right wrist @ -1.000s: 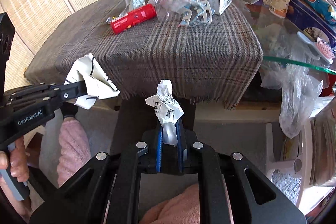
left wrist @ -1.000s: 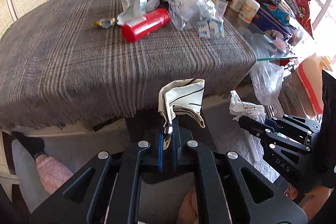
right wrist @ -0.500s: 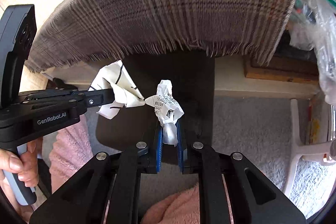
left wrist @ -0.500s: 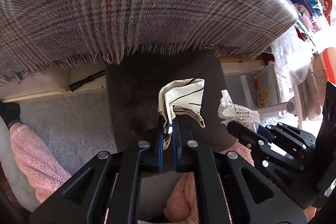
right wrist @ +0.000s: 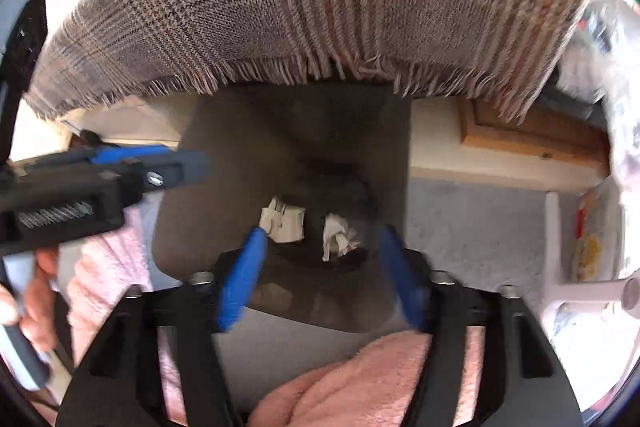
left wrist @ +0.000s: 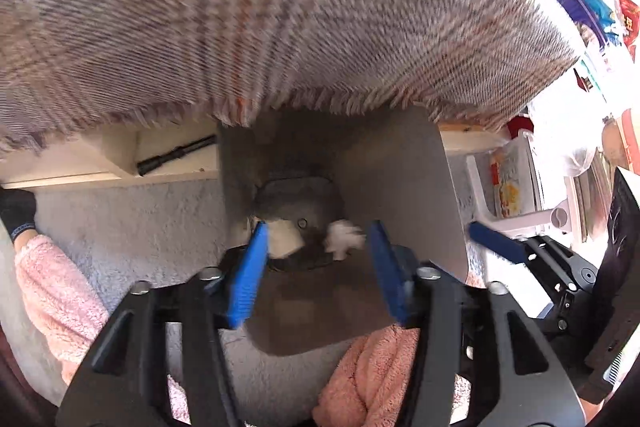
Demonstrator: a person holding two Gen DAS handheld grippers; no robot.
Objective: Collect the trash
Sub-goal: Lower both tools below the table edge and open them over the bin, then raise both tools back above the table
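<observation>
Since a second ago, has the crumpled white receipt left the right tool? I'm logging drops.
Yes. The crumpled white receipt has dropped from the opening right tool into the dark grey bin.

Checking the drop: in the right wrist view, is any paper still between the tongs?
No: both paper scraps lie down in the bin, below the opening tongs.

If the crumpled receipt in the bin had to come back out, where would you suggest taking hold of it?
I would take the crumpled receipt by its upstanding folds near the top, coming straight down through the bin mouth. It lies loose on the bin's floor, apart from the folded paper, and the bin's walls shut off any sideways approach. The right tool, its jaws opening with nothing between them, is already above it.
</observation>
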